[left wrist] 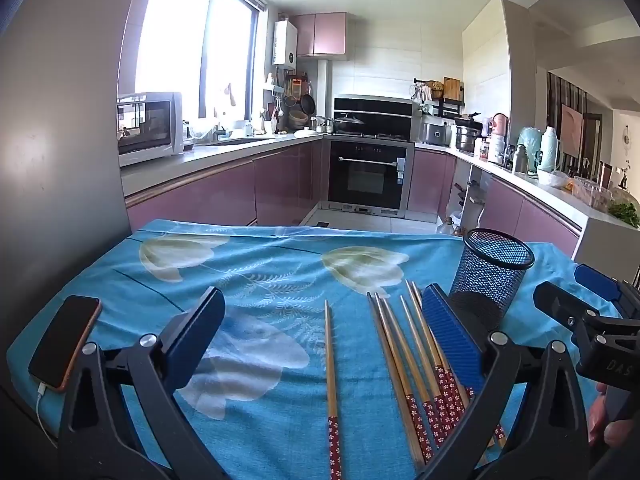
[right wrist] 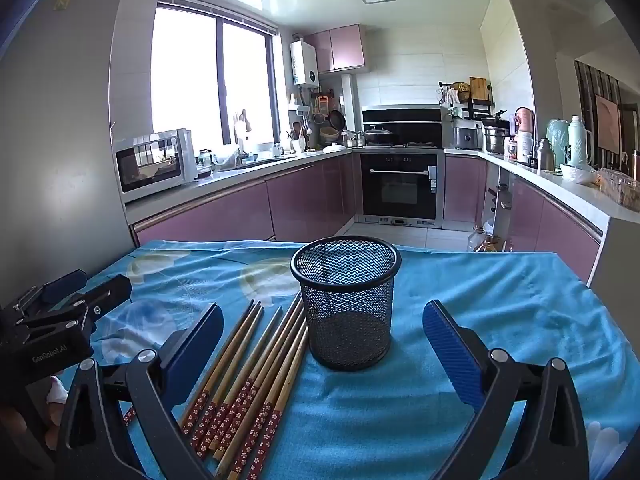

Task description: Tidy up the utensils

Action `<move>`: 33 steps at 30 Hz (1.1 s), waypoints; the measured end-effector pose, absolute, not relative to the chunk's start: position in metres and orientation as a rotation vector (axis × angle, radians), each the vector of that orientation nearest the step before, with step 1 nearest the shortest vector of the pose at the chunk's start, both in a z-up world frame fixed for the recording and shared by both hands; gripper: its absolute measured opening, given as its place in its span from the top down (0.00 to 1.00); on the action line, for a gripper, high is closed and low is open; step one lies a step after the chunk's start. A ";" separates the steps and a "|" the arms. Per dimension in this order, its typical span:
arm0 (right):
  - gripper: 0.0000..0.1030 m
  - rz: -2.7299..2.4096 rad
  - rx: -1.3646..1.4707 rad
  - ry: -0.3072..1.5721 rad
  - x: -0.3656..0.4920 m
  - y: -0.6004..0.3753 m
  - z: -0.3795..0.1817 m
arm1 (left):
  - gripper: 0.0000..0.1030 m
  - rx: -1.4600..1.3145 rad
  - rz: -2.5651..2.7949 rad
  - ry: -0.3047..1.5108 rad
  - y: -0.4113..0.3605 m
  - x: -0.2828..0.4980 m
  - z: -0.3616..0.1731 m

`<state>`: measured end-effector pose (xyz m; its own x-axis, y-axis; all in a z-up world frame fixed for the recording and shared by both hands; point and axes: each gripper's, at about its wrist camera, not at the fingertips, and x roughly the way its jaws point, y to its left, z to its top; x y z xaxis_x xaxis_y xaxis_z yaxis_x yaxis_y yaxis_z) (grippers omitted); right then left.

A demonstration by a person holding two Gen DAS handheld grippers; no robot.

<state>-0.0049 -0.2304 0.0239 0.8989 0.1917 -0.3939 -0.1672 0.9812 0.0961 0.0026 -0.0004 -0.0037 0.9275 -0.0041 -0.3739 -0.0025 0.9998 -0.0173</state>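
Observation:
Several wooden chopsticks (left wrist: 416, 364) with red flowered handles lie in a loose bundle on the blue flowered tablecloth (left wrist: 260, 272); one chopstick (left wrist: 331, 380) lies apart to their left. A black mesh cup (left wrist: 490, 276) stands upright and empty behind them. My left gripper (left wrist: 324, 320) is open above the cloth, the single chopstick between its fingers, untouched. In the right wrist view, my right gripper (right wrist: 320, 332) is open and the mesh cup (right wrist: 346, 300) stands between its fingers, untouched; the chopsticks (right wrist: 256, 372) lie left of the cup.
A phone (left wrist: 66, 340) with a cable lies at the cloth's left edge. The other gripper shows at each view's side edge (left wrist: 592, 328) (right wrist: 52, 316), held by a hand. Kitchen counters, an oven and a grey wall surround the table.

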 end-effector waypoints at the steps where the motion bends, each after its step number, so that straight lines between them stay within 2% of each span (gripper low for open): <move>1: 0.06 0.186 0.060 0.412 -0.005 -0.230 0.024 | 0.06 -0.019 -0.001 0.382 0.000 0.002 -0.003; 33: 0.06 0.174 0.055 0.392 -0.007 -0.229 0.026 | 0.06 -0.028 -0.013 0.380 -0.001 -0.002 0.000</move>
<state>-0.0067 -0.2293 0.0264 0.9097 0.1789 -0.3749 -0.1577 0.9837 0.0866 -0.0022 -0.0005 -0.0004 0.9284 -0.0181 -0.3711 0.0075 0.9995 -0.0299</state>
